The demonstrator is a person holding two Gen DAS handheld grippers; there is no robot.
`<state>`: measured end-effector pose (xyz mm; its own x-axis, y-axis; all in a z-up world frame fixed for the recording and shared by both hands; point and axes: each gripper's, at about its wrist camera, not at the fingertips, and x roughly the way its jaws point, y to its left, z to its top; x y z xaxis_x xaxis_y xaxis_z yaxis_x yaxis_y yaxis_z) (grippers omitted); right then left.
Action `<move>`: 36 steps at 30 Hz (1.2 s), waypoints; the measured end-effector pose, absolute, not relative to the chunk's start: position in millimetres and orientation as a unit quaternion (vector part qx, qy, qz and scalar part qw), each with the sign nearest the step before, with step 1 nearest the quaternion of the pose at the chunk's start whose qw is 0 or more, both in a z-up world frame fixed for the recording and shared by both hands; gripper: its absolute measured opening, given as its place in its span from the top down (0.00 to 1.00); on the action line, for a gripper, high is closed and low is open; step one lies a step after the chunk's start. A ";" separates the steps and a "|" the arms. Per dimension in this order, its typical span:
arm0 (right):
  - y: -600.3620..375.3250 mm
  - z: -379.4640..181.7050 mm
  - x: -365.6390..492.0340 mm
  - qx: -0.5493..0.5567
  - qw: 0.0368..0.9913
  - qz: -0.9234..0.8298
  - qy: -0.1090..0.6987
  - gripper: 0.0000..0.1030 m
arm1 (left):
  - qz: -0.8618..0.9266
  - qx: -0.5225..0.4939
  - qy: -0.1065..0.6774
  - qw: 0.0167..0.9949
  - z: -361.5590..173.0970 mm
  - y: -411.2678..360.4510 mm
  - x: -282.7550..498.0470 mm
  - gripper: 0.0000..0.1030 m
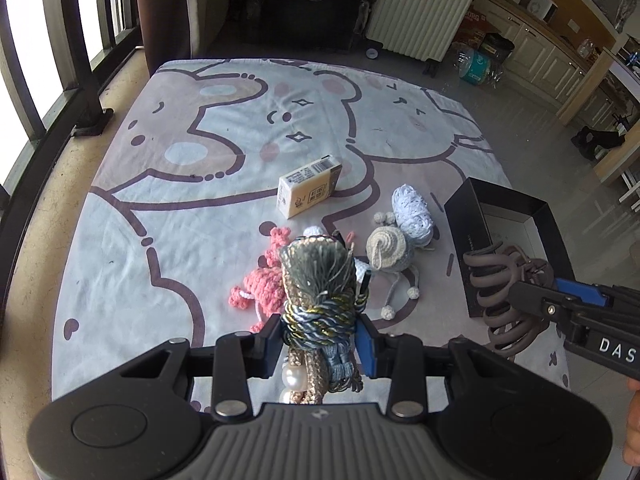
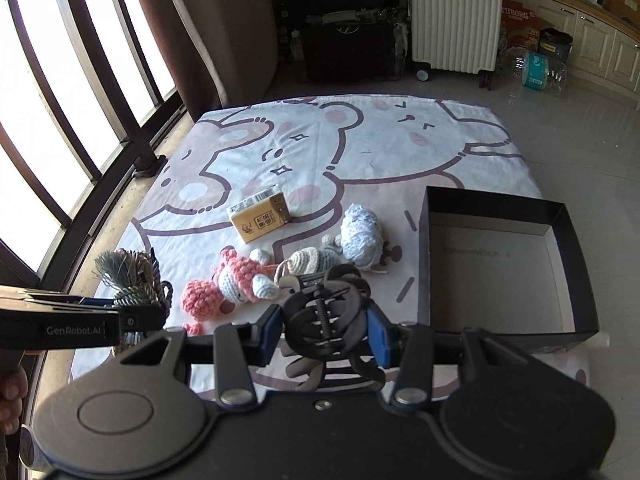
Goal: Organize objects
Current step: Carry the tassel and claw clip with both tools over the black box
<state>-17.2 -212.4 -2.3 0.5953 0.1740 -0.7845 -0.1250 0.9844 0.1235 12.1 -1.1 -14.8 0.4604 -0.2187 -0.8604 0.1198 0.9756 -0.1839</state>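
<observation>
My left gripper (image 1: 320,334) is shut on a grey-blue tassel with gold cord and pearls (image 1: 318,280), held above the table; it also shows at the left of the right wrist view (image 2: 132,276). My right gripper (image 2: 326,330) is shut on a dark hair claw clip (image 2: 326,316), seen too in the left wrist view (image 1: 504,292), held just left of the open black box (image 2: 500,264). On the cloth lie a pink crochet doll (image 2: 228,284), a cream and grey crochet toy (image 2: 316,260), a pale blue yarn ball (image 2: 362,232) and a yellow carton (image 2: 260,218).
The table carries a cartoon bear cloth (image 2: 360,152). The black box's inside is bare. A window railing (image 2: 80,128) runs along the left. A white suitcase (image 2: 456,16) and dark furniture stand on the floor beyond the far edge.
</observation>
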 end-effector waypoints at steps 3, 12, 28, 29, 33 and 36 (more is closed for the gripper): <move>-218.1 10.1 -15.3 0.035 0.897 0.079 0.433 0.55 | -0.103 -0.046 0.505 0.856 -3.9 -5.9 12.8 0.61; -230.5 40.0 -14.2 0.045 0.907 0.072 0.413 0.55 | -0.108 -0.038 0.493 0.862 26.8 -18.8 17.9 0.61; -287.9 73.2 2.2 0.041 0.921 0.042 0.386 0.55 | -0.129 -0.019 0.483 0.866 53.2 -82.8 52.5 0.61; -293.7 73.2 4.8 0.041 0.921 0.039 0.387 0.55 | -0.133 -0.018 0.483 0.865 54.4 -89.4 55.6 0.61; -315.0 73.9 16.0 0.046 0.921 0.025 0.387 0.55 | -0.148 -0.008 0.479 0.865 57.5 -118.0 67.9 0.61; -328.5 74.0 24.3 0.047 0.922 0.024 0.383 0.55 | -0.157 -0.007 0.479 0.864 53.6 -139.2 77.0 0.61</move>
